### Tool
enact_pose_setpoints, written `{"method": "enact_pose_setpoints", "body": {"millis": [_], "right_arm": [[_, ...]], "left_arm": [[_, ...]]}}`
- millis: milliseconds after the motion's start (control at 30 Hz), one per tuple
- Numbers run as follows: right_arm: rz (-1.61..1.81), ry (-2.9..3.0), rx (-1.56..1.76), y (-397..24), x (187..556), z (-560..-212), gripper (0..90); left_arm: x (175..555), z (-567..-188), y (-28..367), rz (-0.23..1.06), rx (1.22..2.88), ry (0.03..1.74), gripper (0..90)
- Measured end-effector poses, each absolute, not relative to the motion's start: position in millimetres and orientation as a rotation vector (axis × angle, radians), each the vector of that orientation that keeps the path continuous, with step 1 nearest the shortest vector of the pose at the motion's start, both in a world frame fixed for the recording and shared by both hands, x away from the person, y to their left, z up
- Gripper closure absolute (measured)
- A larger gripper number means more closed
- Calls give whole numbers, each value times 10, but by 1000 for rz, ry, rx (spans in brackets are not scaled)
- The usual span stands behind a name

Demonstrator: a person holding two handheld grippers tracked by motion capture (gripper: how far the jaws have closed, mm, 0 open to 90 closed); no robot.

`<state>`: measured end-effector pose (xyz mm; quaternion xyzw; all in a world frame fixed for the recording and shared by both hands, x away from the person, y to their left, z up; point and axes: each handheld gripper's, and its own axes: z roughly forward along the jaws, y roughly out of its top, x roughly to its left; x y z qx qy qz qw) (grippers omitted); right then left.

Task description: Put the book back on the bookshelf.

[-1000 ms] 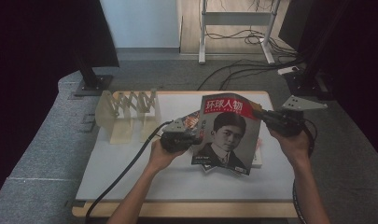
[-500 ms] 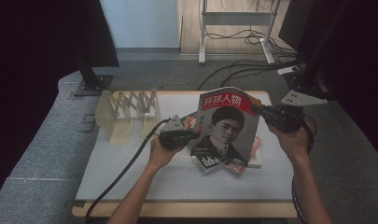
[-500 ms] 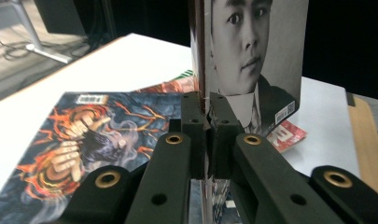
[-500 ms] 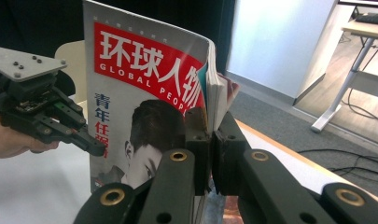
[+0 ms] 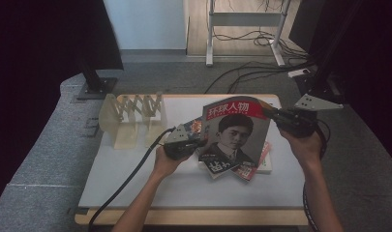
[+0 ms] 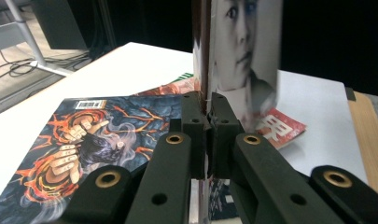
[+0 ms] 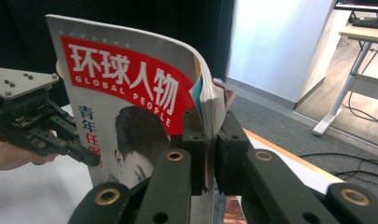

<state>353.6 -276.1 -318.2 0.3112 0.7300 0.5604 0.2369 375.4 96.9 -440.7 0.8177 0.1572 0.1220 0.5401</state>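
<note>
On the white desk [image 5: 135, 169], with a wooden rack [image 5: 130, 118] off beyond the left gripper [image 5: 199, 143], both hands are lifting a magazine [image 5: 234, 128] upright above a loose pile of others [image 6: 79, 140]. Each gripper is clamping shut on an edge: the left low on one side, the right gripper [image 5: 270, 112] near the top corner. Raising both evenly should be keeping the floppy pages from buckling.
</note>
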Motion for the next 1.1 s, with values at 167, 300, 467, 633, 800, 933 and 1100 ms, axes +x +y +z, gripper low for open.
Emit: {"method": "enact_pose_setpoints", "body": {"millis": [167,300,467,633,800,933,1100], "right_arm": [[1556,1998,853,-2766,3523,-3194,808],[1570,1995,852,-2786,3509,-3209,807],[1586,1993,846,-2795,3493,-3219,810],[1578,1995,837,-2788,3472,-3215,808],[1580,1996,837,-2790,3469,-3217,809],[1579,1996,837,-2788,3473,-3217,809],[1579,1997,836,-2787,3470,-3218,808]], "left_arm": [[3728,-4394,981,271,1961,352,866],[3728,-4382,985,248,1971,345,860],[3724,-4349,977,238,1971,336,826],[3716,-4218,950,225,1954,328,807],[3731,-4096,915,228,1956,341,766],[3752,-4027,906,221,1948,348,749],[3805,-3852,857,225,1950,345,735]]}}
